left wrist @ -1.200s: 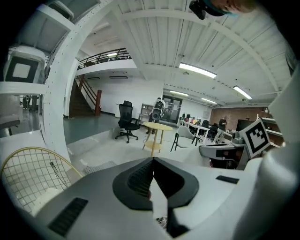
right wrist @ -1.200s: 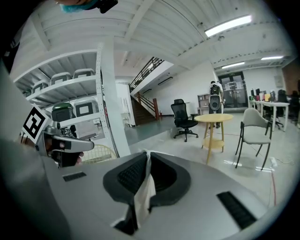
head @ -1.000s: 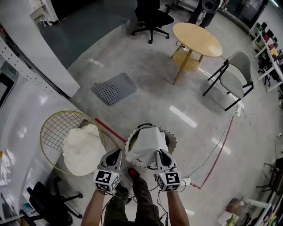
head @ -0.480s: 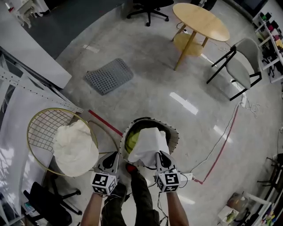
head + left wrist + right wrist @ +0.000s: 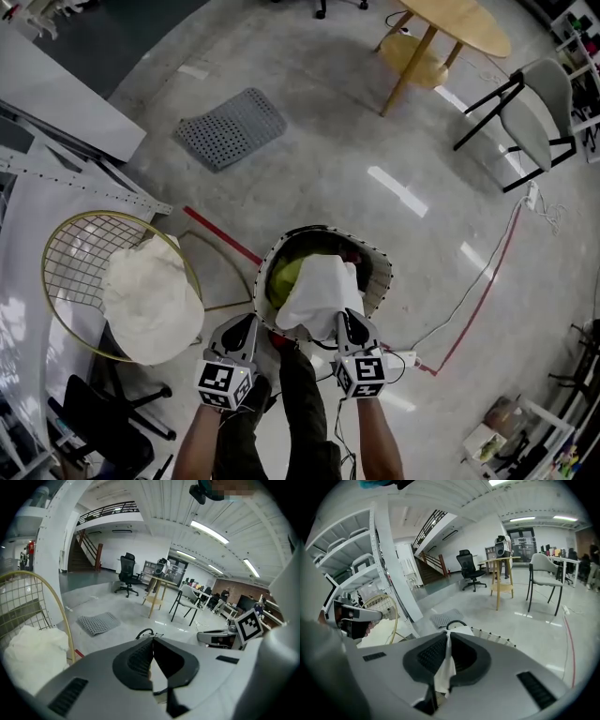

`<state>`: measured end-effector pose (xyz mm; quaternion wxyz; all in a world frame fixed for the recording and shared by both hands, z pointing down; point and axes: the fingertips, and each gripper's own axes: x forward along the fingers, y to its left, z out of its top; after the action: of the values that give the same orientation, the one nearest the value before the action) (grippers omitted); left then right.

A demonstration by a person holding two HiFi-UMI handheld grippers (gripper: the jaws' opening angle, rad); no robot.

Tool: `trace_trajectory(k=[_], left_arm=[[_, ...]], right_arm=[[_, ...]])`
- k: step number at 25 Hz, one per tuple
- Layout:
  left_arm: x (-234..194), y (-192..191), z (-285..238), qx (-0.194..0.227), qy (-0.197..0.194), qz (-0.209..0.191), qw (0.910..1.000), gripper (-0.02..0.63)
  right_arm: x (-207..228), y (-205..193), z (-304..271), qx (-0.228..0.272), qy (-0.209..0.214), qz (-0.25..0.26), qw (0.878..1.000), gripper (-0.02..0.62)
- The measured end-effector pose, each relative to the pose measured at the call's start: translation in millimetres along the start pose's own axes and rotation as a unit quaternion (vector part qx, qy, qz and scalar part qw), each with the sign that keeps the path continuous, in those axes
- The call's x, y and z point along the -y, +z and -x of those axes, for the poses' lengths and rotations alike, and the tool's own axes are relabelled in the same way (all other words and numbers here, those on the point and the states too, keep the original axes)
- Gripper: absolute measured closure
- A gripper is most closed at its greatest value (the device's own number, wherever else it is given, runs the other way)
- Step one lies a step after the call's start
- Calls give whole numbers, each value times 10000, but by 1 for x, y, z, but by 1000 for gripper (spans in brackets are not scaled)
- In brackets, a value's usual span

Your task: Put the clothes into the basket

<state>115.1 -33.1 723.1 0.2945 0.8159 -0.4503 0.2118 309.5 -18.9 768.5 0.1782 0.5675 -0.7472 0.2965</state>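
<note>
Low at centre frame, our left gripper point(image 5: 251, 326) and right gripper point(image 5: 349, 321) each have jaws pinched on the white garment point(image 5: 319, 295), which hangs over the basket point(image 5: 380, 272) above a yellow-green piece point(image 5: 284, 277) already inside. We judge that letting it go remains, and a cream heap point(image 5: 150, 300) at left waits on the wire chair point(image 5: 75, 253).

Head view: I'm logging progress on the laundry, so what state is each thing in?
basket: upright, green garment inside.
green garment: lying in the basket.
left gripper: shut on white garment.
right gripper: shut on white garment.
white garment: held by both grippers, draped over the basket.
cream cloth: heaped on wire chair.
</note>
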Motion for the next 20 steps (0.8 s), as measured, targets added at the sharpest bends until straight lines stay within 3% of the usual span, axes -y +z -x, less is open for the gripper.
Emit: trace_trajectory(k=[5,7,20], left_arm=[[0,-5,0,-48,-3,46,10000,598],[0,-2,2,-40,-1,60,10000,598],[-4,19,17,188,18,49,9998,598]], right_arm=[[0,2,0,176,1,-164,9997,540],[-7,8,0,246,208,-240,9992,357],[-23,28,4,302,338,-40,9990,336]])
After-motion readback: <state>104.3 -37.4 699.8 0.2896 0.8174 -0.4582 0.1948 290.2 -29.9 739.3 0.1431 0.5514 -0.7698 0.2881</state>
